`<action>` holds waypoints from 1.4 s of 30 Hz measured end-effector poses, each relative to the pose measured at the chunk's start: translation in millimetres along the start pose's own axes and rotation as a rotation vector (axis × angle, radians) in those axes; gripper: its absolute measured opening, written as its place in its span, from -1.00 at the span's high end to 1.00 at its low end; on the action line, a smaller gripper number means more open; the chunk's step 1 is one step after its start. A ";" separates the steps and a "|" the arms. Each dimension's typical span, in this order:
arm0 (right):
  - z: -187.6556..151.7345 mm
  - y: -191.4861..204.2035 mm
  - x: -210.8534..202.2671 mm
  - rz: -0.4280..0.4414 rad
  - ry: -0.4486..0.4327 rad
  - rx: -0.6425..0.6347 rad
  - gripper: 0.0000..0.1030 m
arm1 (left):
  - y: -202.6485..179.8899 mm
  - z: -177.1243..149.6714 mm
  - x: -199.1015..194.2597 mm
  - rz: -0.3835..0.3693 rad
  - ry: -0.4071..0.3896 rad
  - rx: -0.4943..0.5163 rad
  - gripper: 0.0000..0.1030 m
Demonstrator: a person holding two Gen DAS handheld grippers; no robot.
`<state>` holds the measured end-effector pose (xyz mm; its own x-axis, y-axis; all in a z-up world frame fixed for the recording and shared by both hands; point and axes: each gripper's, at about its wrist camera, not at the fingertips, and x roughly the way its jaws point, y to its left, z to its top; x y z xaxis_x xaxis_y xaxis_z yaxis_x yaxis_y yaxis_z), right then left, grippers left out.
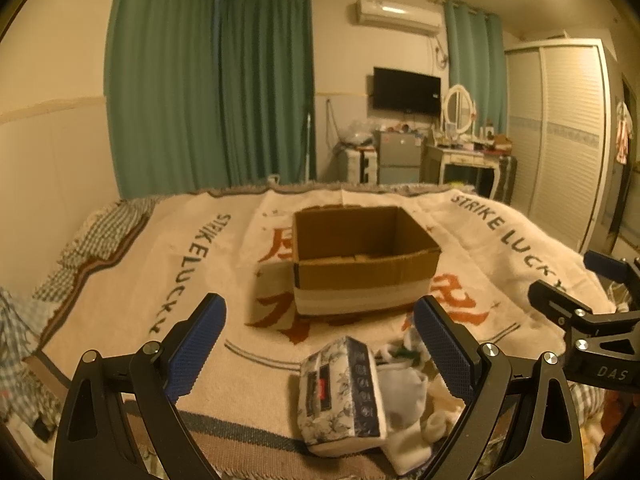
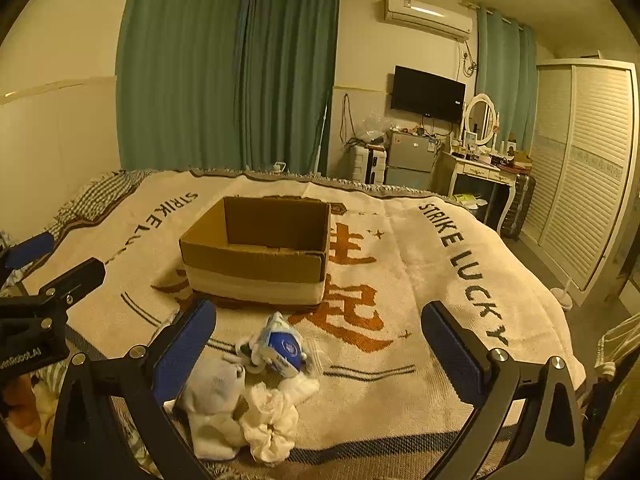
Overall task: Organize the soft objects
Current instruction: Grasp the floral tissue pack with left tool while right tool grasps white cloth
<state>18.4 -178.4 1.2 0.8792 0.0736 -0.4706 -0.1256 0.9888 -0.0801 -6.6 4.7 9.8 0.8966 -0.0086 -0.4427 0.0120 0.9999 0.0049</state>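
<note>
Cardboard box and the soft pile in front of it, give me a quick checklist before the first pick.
1. Cardboard box open on top: ok.
2. Box empty: cannot tell, its floor is only partly in view.
3. Left gripper jaws open, holding nothing: ok.
4. Right gripper jaws open, holding nothing: ok.
5. Tissue pack, white socks and scrunchie lying on the blanket in front of the box: ok.
6. Items separated for single picks: not ok, they overlap.

Warm, dim yellow light falls from a ceiling lamp blown out to white glare at the upper right of both views, beyond the tongs. The open brown cardboard box [image 1: 362, 260] casts a soft shadow to its left on the cream printed blanket [image 1: 132, 280]. Fisheye curvature bends walls and curtains, black vignettes the corners, and everything looks slightly soft and grainy.
</note>
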 end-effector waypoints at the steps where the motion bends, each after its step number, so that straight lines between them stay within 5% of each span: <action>1: -3.5 -0.7 0.4 0.002 0.012 -0.003 -1.00 | -0.6 -4.9 3.0 -0.007 0.019 -0.001 -0.88; 12: -63.9 2.5 61.5 0.062 0.259 0.006 -0.90 | -23.9 -70.3 69.2 -0.012 0.288 0.048 -0.85; 22: -98.1 21.3 108.0 0.138 0.435 0.013 -0.58 | -23.4 -91.7 84.4 -0.008 0.338 0.085 -0.70; 25: -102.9 23.1 116.3 0.159 0.476 0.026 -0.30 | -24.1 -93.2 83.9 -0.027 0.339 0.103 -0.53; 27: -102.9 23.1 117.7 0.175 0.488 0.037 0.18 | -23.3 -93.5 83.9 -0.040 0.339 0.109 -0.38; 30: -101.5 24.0 114.1 0.184 0.484 0.040 0.52 | -18.7 -92.1 81.8 -0.046 0.333 0.114 -0.31; 34: -95.6 23.5 104.5 0.187 0.445 0.036 0.64 | -1.5 -84.7 77.3 -0.016 0.298 0.086 -0.19; 39: -88.4 24.5 97.3 0.190 0.410 0.025 0.70 | -3.5 -84.8 78.2 -0.072 0.302 0.083 0.23; 42: -82.2 25.0 88.1 0.183 0.376 0.001 0.72 | -9.3 -79.4 69.6 -0.093 0.278 0.100 0.27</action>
<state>54.9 -157.9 -114.5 0.6137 0.1962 -0.7648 -0.2637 0.9639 0.0358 20.5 -4.4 -92.3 0.7344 -0.0828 -0.6737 0.1439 0.9890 0.0354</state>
